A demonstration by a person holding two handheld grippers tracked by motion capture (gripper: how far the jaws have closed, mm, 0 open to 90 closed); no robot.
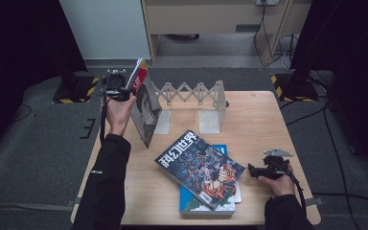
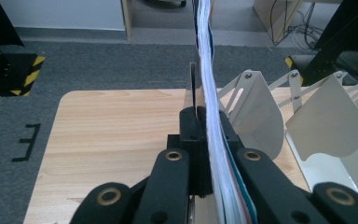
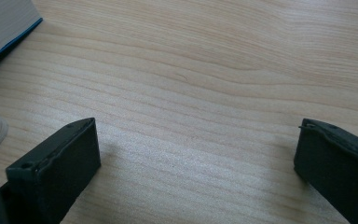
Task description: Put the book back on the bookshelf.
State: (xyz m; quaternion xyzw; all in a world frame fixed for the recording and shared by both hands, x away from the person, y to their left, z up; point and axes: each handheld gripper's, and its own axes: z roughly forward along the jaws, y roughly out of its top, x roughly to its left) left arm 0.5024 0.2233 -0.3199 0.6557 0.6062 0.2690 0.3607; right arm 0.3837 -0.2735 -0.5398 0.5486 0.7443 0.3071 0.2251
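A work room or lab is shown, not a home. A small wooden table (image 1: 254, 120) is set alone on a grey carpet floor (image 1: 38, 158). Black stands with yellow and black warning stripes (image 1: 74, 91) are placed on the floor at the far left and far right of the table. Dark curtains (image 1: 14, 43) are hung on both sides. Cables (image 1: 335, 139) are laid across the floor on the right. A plain wooden cabinet (image 1: 211, 19) is seen at the far wall.

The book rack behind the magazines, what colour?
White book rack, with grey scissor links; clearest in the high view.
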